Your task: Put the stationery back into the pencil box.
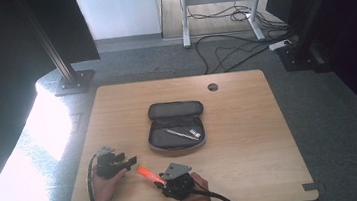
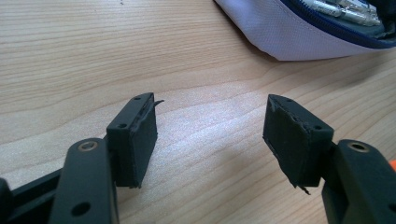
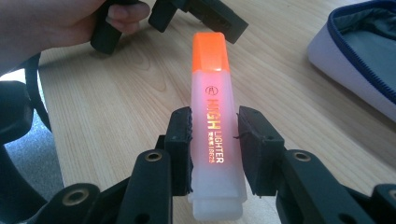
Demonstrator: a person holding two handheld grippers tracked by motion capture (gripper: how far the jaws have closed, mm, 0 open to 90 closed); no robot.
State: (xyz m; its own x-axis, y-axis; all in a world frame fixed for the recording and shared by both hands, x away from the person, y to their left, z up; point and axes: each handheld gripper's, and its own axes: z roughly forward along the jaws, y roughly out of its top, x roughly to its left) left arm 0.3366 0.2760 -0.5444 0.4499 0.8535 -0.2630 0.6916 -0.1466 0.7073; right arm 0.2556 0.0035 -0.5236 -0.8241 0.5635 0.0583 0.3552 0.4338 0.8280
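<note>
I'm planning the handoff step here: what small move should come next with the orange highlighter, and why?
Probably carry the translucent orange highlighter toward the open grey zip pencil case. The right gripper grips its barrel between both pads, the cap pointing at the left gripper, whose jaws stand open and empty above bare wooden table. The case lies unzipped nearby.

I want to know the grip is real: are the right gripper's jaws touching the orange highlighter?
Touching. The right gripper view shows the right gripper with both pads pressed against the sides of the orange highlighter, no gap.
</note>
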